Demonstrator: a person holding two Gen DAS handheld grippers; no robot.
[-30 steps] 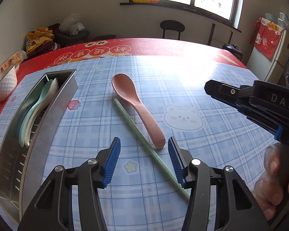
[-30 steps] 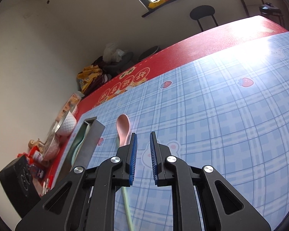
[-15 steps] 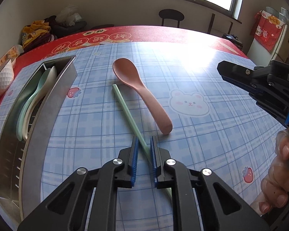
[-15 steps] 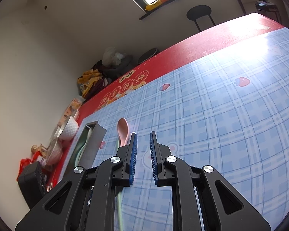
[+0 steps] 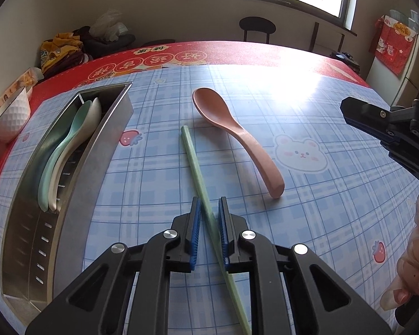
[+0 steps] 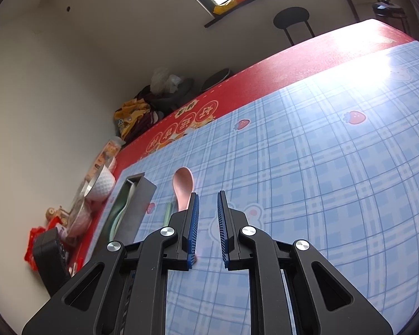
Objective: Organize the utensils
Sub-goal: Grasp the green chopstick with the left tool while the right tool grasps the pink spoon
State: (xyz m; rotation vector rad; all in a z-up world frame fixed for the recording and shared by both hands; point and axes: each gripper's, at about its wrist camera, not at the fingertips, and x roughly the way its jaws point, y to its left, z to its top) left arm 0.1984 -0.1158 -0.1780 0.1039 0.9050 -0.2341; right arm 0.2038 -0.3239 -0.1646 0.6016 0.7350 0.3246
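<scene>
My left gripper (image 5: 209,206) is shut on a pale green chopstick (image 5: 194,162) that runs diagonally between its blue pads, far end toward the table's middle. A pink spoon (image 5: 231,128) lies on the tablecloth just right of the chopstick. A metal utensil tray (image 5: 97,139) at the left holds a mint spoon (image 5: 67,142) and a white spoon (image 5: 93,111). My right gripper (image 6: 207,203) hovers above the table, jaws nearly closed and empty; it shows at the right edge of the left wrist view (image 5: 382,128). The pink spoon (image 6: 183,187) and tray (image 6: 142,195) show beyond it.
A white bowl (image 5: 9,117) stands at the table's left edge beside snack packets. The blue checked tablecloth (image 5: 321,195) covers the table, with a red border at the far side. A black stool (image 5: 257,26) stands beyond the table.
My left gripper closed from wide open onto the green chopstick and has lifted slightly. My right gripper stayed nearly closed and drifted a little over the table.
</scene>
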